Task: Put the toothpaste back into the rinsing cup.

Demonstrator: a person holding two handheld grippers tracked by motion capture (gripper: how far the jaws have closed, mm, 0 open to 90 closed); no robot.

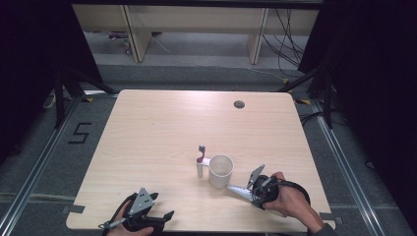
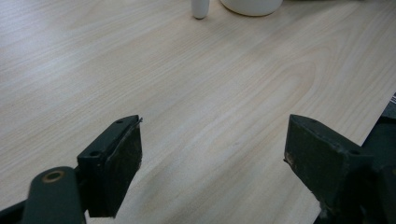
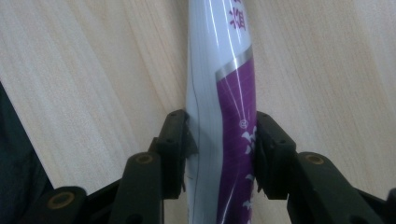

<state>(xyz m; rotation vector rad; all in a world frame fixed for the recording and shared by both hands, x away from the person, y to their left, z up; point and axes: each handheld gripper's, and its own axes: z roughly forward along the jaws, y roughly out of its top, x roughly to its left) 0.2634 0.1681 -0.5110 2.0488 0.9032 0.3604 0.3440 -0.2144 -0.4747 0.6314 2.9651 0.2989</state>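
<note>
1. Jaws of our right gripper (image 3: 219, 154) stand on either side of a white and purple tube (image 3: 224, 93), and in the right gripper view both pads press against its flanks, so we read it as gripped. No earlier picture lets us compare.
2. Jaws of our left gripper (image 2: 210, 163) stand wide apart with nothing between them, just bare wood below. In the high view this left gripper (image 1: 142, 216) sits at the near left edge of the bench (image 1: 147, 128), well apart from the work.
3. We see the tube from above as a pale wedge (image 1: 238, 191) lying on the bench, running from our right gripper (image 1: 256, 189) toward the base of a white mug (image 1: 221, 170), which stands upright just beyond it.
4. Just left of the mug stands a small white bottle with a dark and pink top (image 1: 200, 162); whether it touches the mug we cannot tell. The left gripper view catches the bases of the bottle (image 2: 200, 8) and the mug (image 2: 251, 6) at its far edge.
5. We judge the step in hand to be taking hold of the tube, which is not yet lifted.
6. Next, we expect to raise the tube clear of the wood without squeezing it hard, and to keep its far end from knocking the mug or the slim bottle, which looks easy to topple.
</note>
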